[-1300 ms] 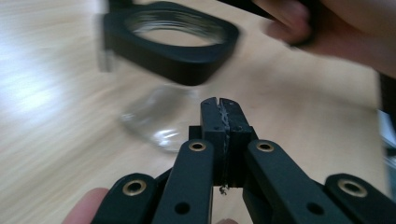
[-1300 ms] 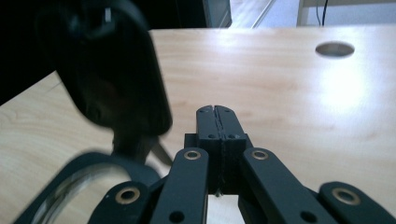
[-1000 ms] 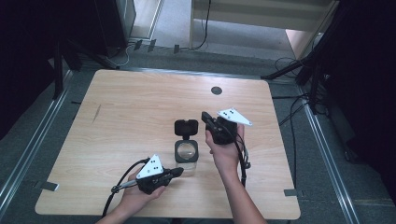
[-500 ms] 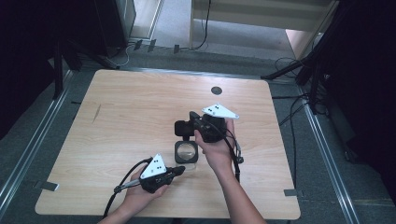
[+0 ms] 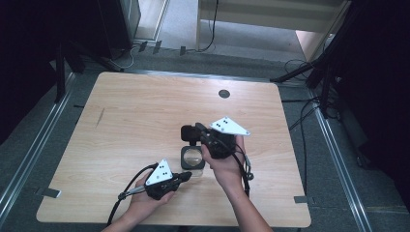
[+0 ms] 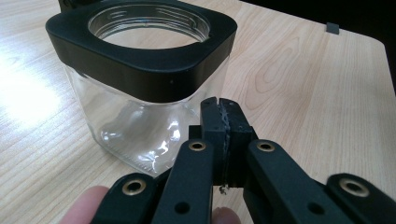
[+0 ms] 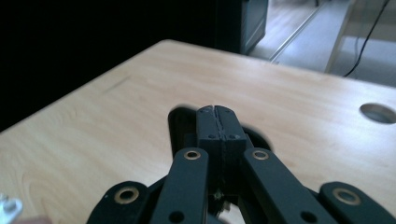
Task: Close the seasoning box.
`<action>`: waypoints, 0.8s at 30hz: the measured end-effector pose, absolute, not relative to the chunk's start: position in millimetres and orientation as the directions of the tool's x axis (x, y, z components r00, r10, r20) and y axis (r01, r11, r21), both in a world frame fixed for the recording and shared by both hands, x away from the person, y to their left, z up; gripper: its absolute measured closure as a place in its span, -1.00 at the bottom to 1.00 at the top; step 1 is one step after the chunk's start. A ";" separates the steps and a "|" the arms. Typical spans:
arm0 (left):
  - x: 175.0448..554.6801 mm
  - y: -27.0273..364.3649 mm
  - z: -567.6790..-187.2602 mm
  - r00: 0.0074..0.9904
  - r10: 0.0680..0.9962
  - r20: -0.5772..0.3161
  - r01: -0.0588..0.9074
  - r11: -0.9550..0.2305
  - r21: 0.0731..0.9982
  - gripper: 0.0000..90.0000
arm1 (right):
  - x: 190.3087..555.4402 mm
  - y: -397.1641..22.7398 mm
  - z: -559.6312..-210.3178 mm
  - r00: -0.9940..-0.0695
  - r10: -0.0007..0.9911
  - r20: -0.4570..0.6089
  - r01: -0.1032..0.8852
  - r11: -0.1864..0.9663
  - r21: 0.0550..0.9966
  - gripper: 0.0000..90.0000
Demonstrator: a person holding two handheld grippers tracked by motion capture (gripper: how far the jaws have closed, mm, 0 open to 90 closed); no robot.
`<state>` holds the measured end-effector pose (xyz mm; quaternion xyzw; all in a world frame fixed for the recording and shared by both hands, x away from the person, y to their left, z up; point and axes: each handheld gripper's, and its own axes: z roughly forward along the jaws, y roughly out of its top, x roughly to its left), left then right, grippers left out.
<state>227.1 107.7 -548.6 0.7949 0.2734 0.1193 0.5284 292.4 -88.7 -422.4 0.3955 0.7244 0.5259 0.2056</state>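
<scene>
A clear square glass jar (image 5: 192,157) with a black collar stands open near the middle of the table, seen close up in the left gripper view (image 6: 140,88). Its black lid (image 5: 188,133) lies flat just behind it. My left gripper (image 5: 192,174) is shut and empty, its tips (image 6: 219,106) just short of the jar's near corner. My right gripper (image 5: 199,130) is also shut and empty, and its tips (image 7: 217,113) hang over the lid (image 7: 179,122), hiding most of it.
The wooden table (image 5: 135,116) has a round cable hole (image 5: 224,93) at the back right. Cables trail from both grippers toward the front edge. Dark stands and floor cables surround the table.
My right gripper has swung left and turned, from beside the jar to over the lid. The left gripper has barely moved.
</scene>
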 end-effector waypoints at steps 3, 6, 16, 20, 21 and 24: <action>227.0 107.4 -548.7 0.822 0.561 -0.100 0.308 -0.291 0.906 1.00 | 302.8 -87.5 -411.8 -0.569 0.818 0.087 0.338 0.136 0.931 1.00; 226.9 107.4 -548.7 0.821 0.562 -0.096 0.306 -0.292 0.906 1.00 | 320.1 -83.1 -414.7 -0.550 0.830 0.089 0.388 0.159 0.908 1.00; 225.8 106.1 -548.6 0.826 0.558 -0.085 0.296 -0.301 0.907 1.00 | 308.7 -90.9 -424.6 -0.566 0.810 0.149 0.417 0.125 0.900 1.00; 225.8 106.1 -548.5 0.824 0.561 -0.086 0.298 -0.300 0.906 1.00 | 296.6 -88.5 -429.9 -0.595 0.792 0.136 0.411 0.154 0.899 1.00; 225.9 106.2 -548.5 0.824 0.560 -0.085 0.298 -0.301 0.906 1.00 | 292.9 -88.0 -433.0 -0.600 0.788 0.138 0.412 0.157 0.897 1.00; 225.9 106.1 -548.6 0.823 0.561 -0.086 0.299 -0.299 0.906 1.00 | 279.3 -87.8 -446.0 -0.612 0.779 0.141 0.414 0.163 0.896 1.00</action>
